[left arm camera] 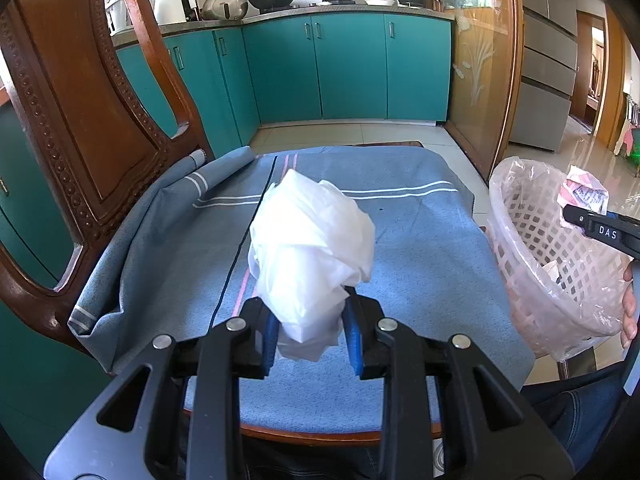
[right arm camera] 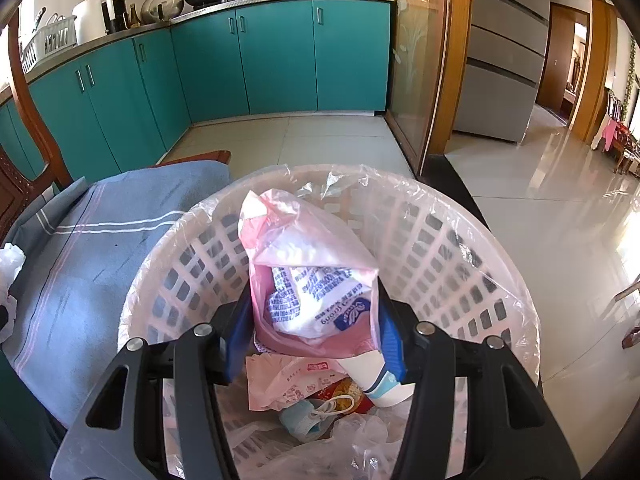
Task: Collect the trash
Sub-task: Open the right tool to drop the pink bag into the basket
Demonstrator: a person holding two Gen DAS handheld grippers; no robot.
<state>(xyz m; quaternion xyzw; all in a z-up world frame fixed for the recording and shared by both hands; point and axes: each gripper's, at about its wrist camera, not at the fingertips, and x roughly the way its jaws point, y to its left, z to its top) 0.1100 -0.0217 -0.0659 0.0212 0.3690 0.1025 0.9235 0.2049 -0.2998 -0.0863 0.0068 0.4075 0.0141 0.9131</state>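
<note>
My left gripper is shut on a crumpled white plastic bag and holds it above the blue cloth on the chair seat. My right gripper is shut on a pink plastic bag with printed white packaging inside, held over the mouth of the pink mesh trash basket. The basket has a clear liner and holds a paper cup, wrappers and a face mask. In the left wrist view the basket stands at the right edge of the chair, with the right gripper over it.
A carved wooden chair back rises at the left. Teal kitchen cabinets line the far wall, with pots on the counter. A glass sliding door and a tiled floor lie to the right. A hand holds the basket's side.
</note>
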